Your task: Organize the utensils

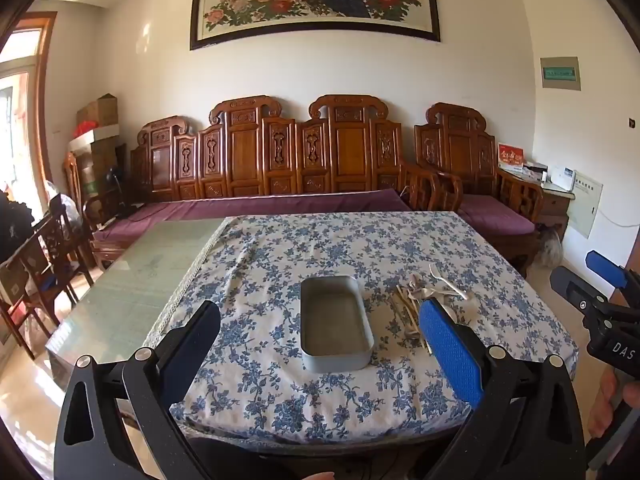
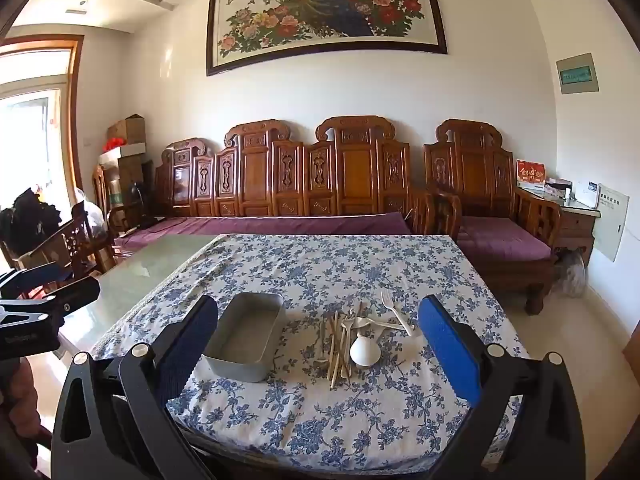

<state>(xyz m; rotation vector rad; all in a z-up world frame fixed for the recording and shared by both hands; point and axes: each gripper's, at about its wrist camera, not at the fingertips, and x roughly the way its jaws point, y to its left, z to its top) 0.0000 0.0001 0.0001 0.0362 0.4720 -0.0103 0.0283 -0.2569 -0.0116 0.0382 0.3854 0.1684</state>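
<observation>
Grey tray (image 2: 245, 338), utensil pile (image 2: 352, 338) beside, fingers (image 2: 448, 350) apart

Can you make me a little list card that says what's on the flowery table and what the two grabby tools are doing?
Table cover: blue flowered tablecloth
Container: grey tray, nothing in it
Utensils: loose pile right of the tray, on the cloth
In the pile: white spoon, white fork, pale sticks
Left tool: open, holding nothing
Right tool: open, holding nothing
Sorted so far: nothing

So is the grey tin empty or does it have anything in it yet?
Empty. The tin shows only its bare floor in both views; the utensils lie in a pile on the cloth beside it.
</observation>
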